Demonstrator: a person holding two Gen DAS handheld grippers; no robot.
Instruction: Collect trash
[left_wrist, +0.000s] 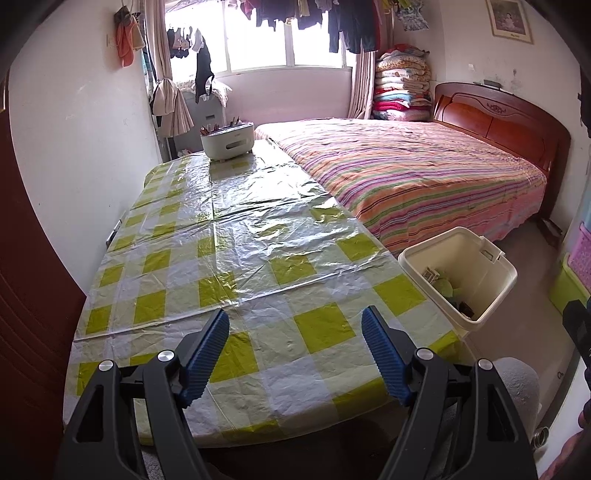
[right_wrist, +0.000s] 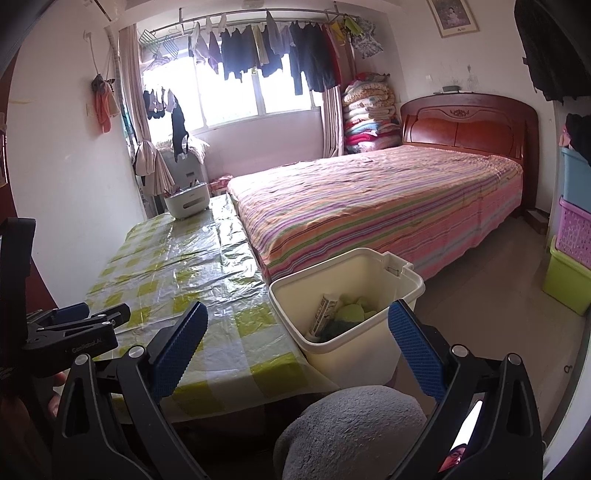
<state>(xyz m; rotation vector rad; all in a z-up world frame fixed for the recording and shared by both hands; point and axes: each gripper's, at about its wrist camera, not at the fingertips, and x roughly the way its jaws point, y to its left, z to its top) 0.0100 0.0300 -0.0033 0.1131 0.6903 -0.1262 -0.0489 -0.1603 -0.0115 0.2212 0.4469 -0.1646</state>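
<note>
Hovering over table (left_wrist: 258, 236) | left gripper (left_wrist: 294, 332) tilted down, jaws apart, empty | right gripper (right_wrist: 297, 332) likewise near bin (right_wrist: 347, 354)

I could read only one mark: small raised lettering resembling "GenRobot.AI" on the left hand-held gripper (right_wrist: 72, 319), seen in the right wrist view.

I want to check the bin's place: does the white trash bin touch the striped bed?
Cannot tell. In the right wrist view the trash bin overlaps the bed edge, so any gap is hidden.
</note>
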